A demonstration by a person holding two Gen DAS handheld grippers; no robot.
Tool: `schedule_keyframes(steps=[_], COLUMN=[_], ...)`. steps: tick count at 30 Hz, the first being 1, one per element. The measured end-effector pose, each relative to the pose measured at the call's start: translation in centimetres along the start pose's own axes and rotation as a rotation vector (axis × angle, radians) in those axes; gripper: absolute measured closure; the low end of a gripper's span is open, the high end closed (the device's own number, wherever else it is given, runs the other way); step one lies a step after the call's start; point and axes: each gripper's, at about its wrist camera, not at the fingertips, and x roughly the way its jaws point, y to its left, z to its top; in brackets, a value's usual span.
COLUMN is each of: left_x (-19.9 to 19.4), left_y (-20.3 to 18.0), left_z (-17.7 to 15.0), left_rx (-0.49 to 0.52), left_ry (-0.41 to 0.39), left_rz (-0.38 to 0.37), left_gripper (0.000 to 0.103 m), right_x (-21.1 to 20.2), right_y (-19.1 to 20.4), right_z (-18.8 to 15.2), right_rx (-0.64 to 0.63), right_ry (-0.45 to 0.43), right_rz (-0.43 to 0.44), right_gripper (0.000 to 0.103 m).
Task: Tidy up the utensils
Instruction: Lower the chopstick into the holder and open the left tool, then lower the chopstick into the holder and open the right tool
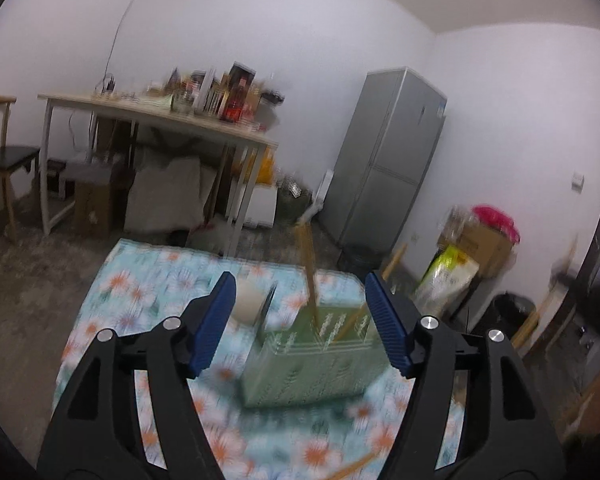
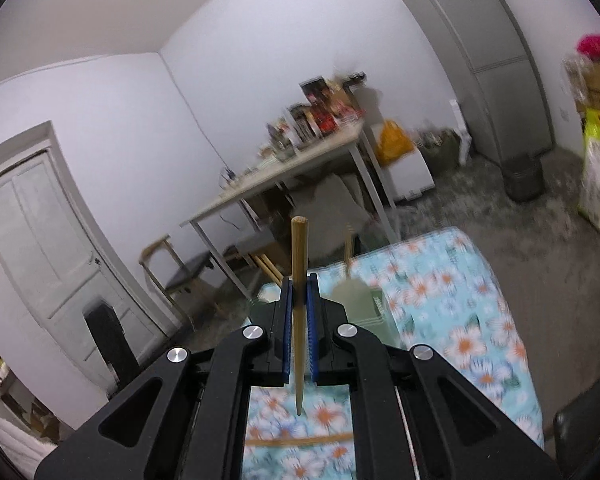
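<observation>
A green utensil holder box stands on the floral tablecloth. A wooden chopstick sticks up out of it, and a second one leans inside it. My left gripper is open, its blue pads on either side of the box, just short of it. My right gripper is shut on a wooden chopstick, held upright above the cloth. The green holder is just beyond it to the right. Another chopstick lies flat on the cloth below the right gripper.
A pale round object sits on the cloth left of the holder. A cluttered white desk, a chair, a grey fridge and boxes stand around the room. A white door is at the left.
</observation>
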Motion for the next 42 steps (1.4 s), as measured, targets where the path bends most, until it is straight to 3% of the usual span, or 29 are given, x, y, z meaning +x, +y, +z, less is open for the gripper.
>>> schedule_keyframes(steps=[7, 13, 21, 35, 38, 40, 42], left_x=[-2.5, -3.9, -4.4, -5.0, -5.0, -5.1, -5.2], left_y=[2.5, 3.1, 3.2, 3.2, 2.9, 2.6, 2.2], left_z=[-5.4, -8.3, -9.4, -9.4, -9.3, -9.2, -9.1], left_rx=[0.012, 0.023, 0.019, 0.021, 0.025, 0.032, 0.041], left_ry=[0.152, 0.229, 0.251, 0.243, 0.242, 0.236, 0.232], left_rz=[0.034, 0.032, 0.055, 0.08, 0.079, 0.076, 0.077], left_gripper=[0.031, 0.028, 0.026, 0.026, 0.025, 0.025, 0.025], right_x=[0.5, 3.0, 9.2, 18.1, 18.7, 18.2, 17.1], right_y=[3.8, 6.5, 6.9, 4.3, 3.5, 3.0, 2.8], right_z=[4.4, 6.2, 5.7, 2.7, 2.8, 3.1, 3.5], right_rx=[-0.103, -0.203, -0.283, -0.29, -0.257, -0.226, -0.212], right_ry=[-0.096, -0.134, -0.072, 0.069, 0.11, 0.102, 0.077], right_rz=[0.053, 0.018, -0.101, -0.175, -0.18, -0.169, -0.155], right_gripper=[0.096, 0.096, 0.096, 0.095, 0.085, 0.065, 0.061])
